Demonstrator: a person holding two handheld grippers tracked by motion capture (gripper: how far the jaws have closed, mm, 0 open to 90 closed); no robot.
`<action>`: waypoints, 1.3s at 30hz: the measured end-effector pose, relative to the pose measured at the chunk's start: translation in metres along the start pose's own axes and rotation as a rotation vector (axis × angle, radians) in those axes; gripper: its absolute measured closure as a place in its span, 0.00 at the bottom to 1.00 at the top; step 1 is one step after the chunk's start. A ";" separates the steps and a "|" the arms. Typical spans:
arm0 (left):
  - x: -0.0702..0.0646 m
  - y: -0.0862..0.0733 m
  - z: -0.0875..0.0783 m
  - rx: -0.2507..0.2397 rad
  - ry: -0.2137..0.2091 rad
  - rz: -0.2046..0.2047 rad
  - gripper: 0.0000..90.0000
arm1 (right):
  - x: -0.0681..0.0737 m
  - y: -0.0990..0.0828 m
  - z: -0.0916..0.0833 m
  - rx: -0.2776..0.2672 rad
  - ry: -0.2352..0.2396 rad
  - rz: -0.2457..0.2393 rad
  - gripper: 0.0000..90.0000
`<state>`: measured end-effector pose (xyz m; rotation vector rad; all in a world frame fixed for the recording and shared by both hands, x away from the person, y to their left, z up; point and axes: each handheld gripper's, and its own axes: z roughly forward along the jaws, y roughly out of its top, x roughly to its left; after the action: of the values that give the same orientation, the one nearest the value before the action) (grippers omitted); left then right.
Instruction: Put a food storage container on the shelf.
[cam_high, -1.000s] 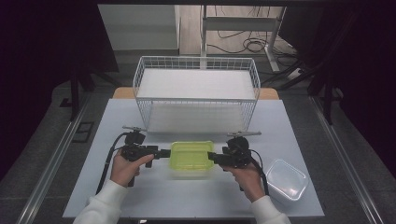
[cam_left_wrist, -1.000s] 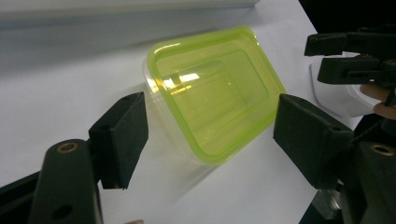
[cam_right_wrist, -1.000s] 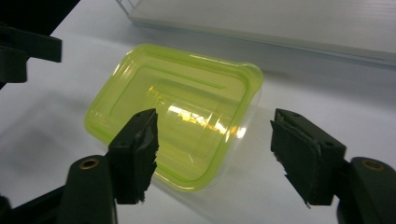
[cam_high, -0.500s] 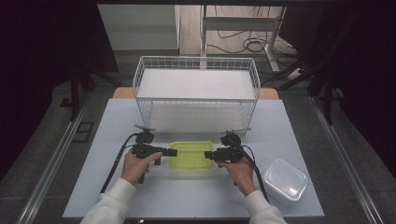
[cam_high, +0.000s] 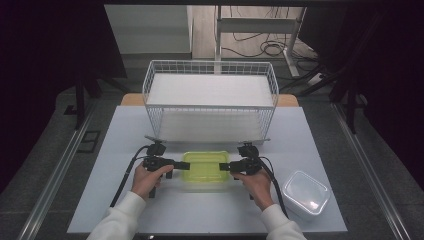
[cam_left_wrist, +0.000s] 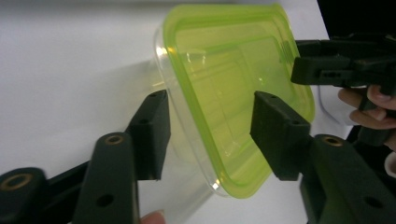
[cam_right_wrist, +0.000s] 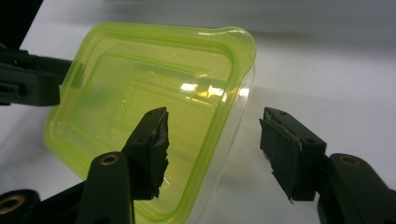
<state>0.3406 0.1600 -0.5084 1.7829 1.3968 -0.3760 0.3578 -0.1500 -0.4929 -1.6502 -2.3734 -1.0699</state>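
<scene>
In the left gripper view the left gripper (cam_left_wrist: 205, 135) has its two black jaws standing apart, about half open, and they have just been closing; the near edge of the green-lidded container (cam_left_wrist: 233, 93) runs between them, one jaw over the lid at about 3 o'clock and the other out beside the clear wall at about 9 o'clock; no pad presses on it, so nothing is gripped yet. In the right gripper view the right gripper (cam_right_wrist: 212, 149) is also about half open, its jaws have just been closing too; the left jaw is above the lid, the right jaw stands out over the table surface at 3 o'clock, and the container's corner rim lies between them, apart from both pads. In the high view the container (cam_high: 205, 166) rests on the white table (cam_high: 100, 150), in the near middle; the left gripper (cam_high: 184, 165) comes at it from 9 o'clock and the right gripper (cam_high: 224, 165) from 3 o'clock, each at one short end; a clear lidded box (cam_high: 305, 193) sits near the right forearm at about 4 o'clock; farther, at 12 o'clock, stands a white wire basket (cam_high: 210, 102).
</scene>
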 end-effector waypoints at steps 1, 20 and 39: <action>0.000 -0.001 0.002 -0.003 0.008 -0.004 0.57 | -0.002 0.000 0.000 0.000 0.015 0.015 0.48; -0.008 -0.007 -0.005 -0.057 0.017 0.022 0.88 | -0.002 -0.005 -0.011 -0.022 0.102 0.068 0.71; -0.032 -0.011 -0.033 -0.145 0.007 0.124 0.88 | 0.014 -0.003 -0.042 -0.130 0.122 -0.073 0.83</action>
<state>0.3121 0.1643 -0.4709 1.7421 1.2778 -0.1975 0.3360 -0.1627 -0.4566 -1.4978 -2.3479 -1.3234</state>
